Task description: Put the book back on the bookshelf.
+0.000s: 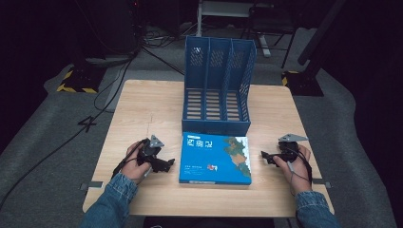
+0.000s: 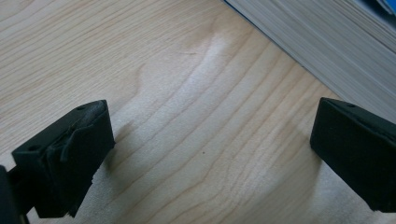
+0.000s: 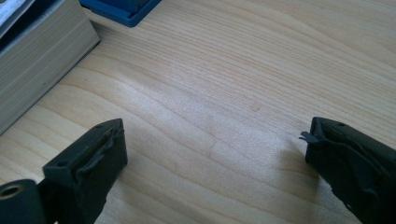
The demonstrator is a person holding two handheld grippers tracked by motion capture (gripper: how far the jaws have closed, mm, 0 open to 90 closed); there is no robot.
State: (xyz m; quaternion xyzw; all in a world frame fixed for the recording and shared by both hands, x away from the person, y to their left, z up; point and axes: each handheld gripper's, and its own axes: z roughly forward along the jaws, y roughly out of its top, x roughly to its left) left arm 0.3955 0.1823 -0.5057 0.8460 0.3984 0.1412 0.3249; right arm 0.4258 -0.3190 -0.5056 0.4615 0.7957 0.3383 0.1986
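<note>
High view: book (image 1: 216, 158) flat on worktop (image 1: 142, 109), near file rack (image 1: 217, 85).
Both hand-held grippers, left (image 1: 167, 163) and right (image 1: 266, 156), gape empty; a shallow pinch could drop it.

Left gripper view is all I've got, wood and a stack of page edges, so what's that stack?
Observer: A thick book with a blue cover, lying flat on the table.
Operator: Anything behind it?
Observer: A blue file rack with three slots, standing just past the book's far edge.
Operator: Where's the other gripper?
Observer: The right gripper rests on the table beside the book's right side, jaws apart, pointing at it.
</note>
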